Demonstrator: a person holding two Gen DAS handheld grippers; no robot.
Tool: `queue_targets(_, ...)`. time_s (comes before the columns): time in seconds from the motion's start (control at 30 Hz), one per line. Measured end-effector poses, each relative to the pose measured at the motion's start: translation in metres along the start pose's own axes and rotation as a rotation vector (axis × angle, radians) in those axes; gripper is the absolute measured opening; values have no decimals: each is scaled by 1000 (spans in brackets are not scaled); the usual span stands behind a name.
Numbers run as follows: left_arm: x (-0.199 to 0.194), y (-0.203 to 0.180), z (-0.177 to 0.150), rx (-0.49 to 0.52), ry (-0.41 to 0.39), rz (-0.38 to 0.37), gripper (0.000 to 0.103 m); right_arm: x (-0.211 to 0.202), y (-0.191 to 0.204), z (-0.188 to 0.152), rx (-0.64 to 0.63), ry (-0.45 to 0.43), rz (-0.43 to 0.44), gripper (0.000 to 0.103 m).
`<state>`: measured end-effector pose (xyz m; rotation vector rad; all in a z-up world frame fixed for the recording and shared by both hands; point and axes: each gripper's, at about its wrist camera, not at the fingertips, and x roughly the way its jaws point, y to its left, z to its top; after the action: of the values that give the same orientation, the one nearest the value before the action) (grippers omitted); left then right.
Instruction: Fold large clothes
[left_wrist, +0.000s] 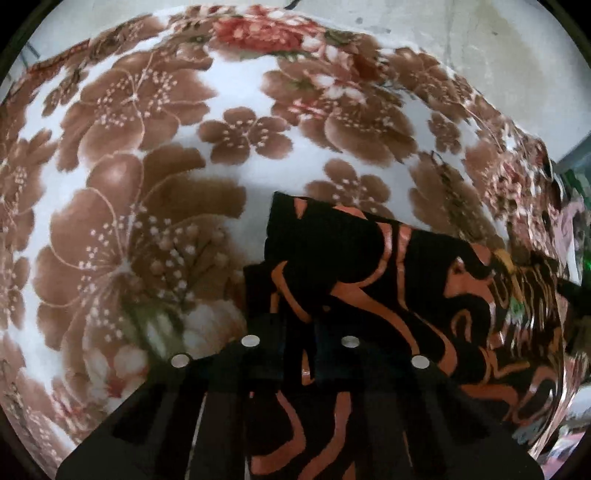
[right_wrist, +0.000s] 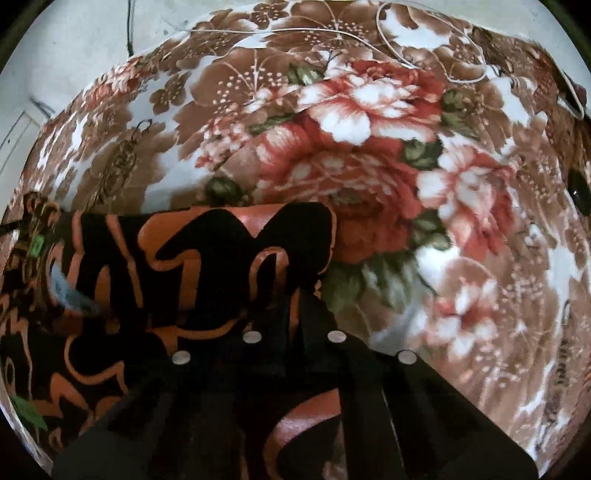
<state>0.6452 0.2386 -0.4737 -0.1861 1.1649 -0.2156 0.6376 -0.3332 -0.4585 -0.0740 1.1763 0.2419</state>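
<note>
Left tool (left_wrist: 299, 354) pinched tight on a corner of the black-and-orange garment (left_wrist: 369, 266); cloth runs between the fingers. Right tool (right_wrist: 295, 332) likewise clamped on the other corner of that garment. It lies spread on a floral blanket (left_wrist: 147, 129), brown and red blooms on white. Thin white cord (right_wrist: 424, 62) loops over the blanket's far edge.

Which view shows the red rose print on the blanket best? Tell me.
Right wrist view: the red rose print fills its centre, fairly sharp. The left wrist view catches only a small blurred red patch at the top edge.
</note>
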Motion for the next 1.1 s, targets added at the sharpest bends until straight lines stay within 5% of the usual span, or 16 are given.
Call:
queue_targets(0.37, -119, -24, -10, -7, -159, -55, 7, -107, -7, -16, -4, -61, -20, 5)
queue_targets(0.6, -15, -10, -8, 32, 69, 126, 8, -31, 6, -12, -125, 20, -139, 5)
queue_targets(0.8, 4, -15, -12, 72, 68, 181, 20, -1, 20, -26, -128, 19, -201, 7)
queue_targets(0.9, -29, -29, -18, 124, -10, 186, 48, -28, 15, -29, -50, -22, -176, 20)
queue_targets(0.97, -66, -52, -30, 183, -114, 163, 69, -58, 27, -31, -36, -95, -140, 64)
queue_targets(1.0, -84, -71, -41, 218, -165, 150, 77, -79, 40, -35, -40, -151, -119, 75)
queue_targets(1.1, -108, -119, -68, 231, -228, 108, 85, -111, 89, -45, -50, -214, -35, 88)
